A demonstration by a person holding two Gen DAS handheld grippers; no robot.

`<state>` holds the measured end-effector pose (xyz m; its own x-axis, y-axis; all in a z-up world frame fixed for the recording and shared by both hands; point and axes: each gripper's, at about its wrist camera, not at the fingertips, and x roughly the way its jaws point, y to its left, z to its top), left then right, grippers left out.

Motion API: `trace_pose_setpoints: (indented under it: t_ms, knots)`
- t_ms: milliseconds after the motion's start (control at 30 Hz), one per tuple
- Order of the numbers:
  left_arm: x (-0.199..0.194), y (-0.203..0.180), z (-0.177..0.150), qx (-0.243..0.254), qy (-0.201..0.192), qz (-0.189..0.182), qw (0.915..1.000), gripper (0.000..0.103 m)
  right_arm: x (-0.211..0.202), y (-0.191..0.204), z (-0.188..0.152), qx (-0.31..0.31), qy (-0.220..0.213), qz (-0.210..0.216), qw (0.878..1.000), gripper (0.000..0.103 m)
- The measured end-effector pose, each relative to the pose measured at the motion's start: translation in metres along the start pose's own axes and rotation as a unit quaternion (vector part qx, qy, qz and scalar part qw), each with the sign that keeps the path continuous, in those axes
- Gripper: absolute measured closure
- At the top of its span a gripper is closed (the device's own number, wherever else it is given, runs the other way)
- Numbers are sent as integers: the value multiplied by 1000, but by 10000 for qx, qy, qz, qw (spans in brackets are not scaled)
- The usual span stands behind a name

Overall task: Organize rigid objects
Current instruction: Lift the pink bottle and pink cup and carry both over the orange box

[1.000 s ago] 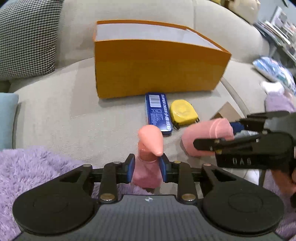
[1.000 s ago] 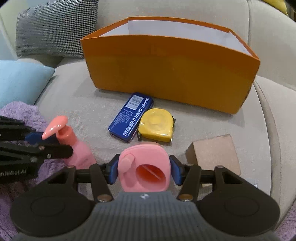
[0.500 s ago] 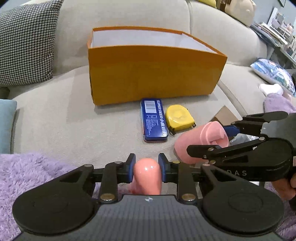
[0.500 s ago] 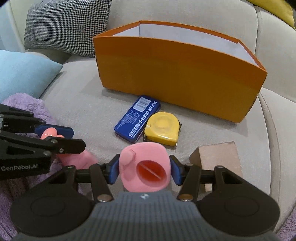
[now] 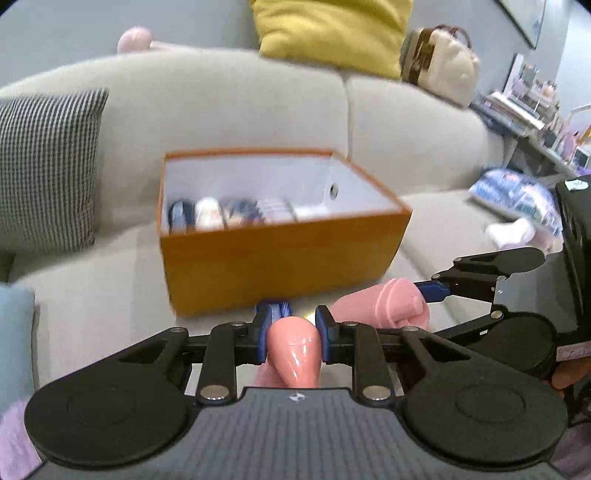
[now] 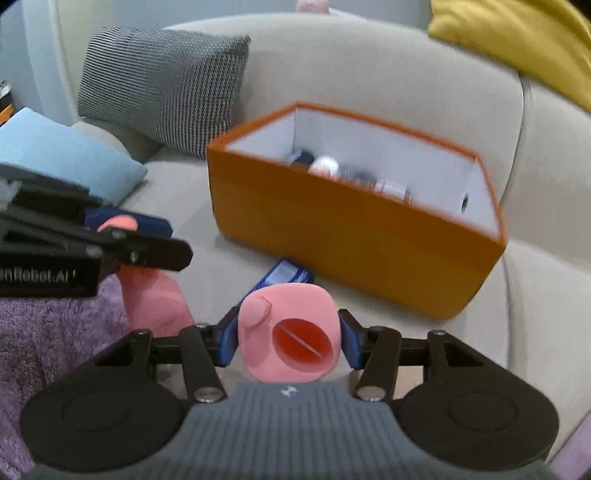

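My left gripper is shut on a pink pump bottle, held up off the sofa. My right gripper is shut on a second pink bottle whose red-capped base faces the camera; it also shows in the left wrist view. The left gripper's pink bottle also shows in the right wrist view. The orange box stands ahead on the sofa seat, with several items lined along its left inside. In the right wrist view the box is ahead and to the right. A blue tin lies in front of it.
A checked cushion leans at the back left, a light blue cushion beside it. A yellow cushion and a cream bag sit on the sofa back. A purple fluffy blanket covers the near left.
Both grippers have risen with their pink bottles, so the inside of the orange box now shows. The tape measure and the brown block have dropped out of sight.
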<state>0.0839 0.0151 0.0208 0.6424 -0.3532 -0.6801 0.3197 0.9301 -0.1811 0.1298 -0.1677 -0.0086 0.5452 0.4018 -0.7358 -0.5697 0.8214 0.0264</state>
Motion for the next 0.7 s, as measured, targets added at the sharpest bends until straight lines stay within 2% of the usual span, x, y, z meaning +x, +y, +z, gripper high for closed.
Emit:
trace_pose_setpoints:
  t_ms: [200, 333, 467, 700]
  knots:
    - [3, 0, 50, 183, -313, -225, 9991, 75, -16, -25, 46, -492, -292, -21, 9984, 47]
    - [14, 3, 83, 338, -420, -375, 9978, 75, -14, -49, 80, -806, -320, -7, 9962, 47]
    - [44, 10, 113, 405, -290, -455, 9977, 75, 1, -74, 103, -1107, -150, -124, 9937, 47]
    - [108, 22, 139, 546, 24, -631, 9965, 75, 69, -122, 127, -1489, 578, -305, 9867, 47]
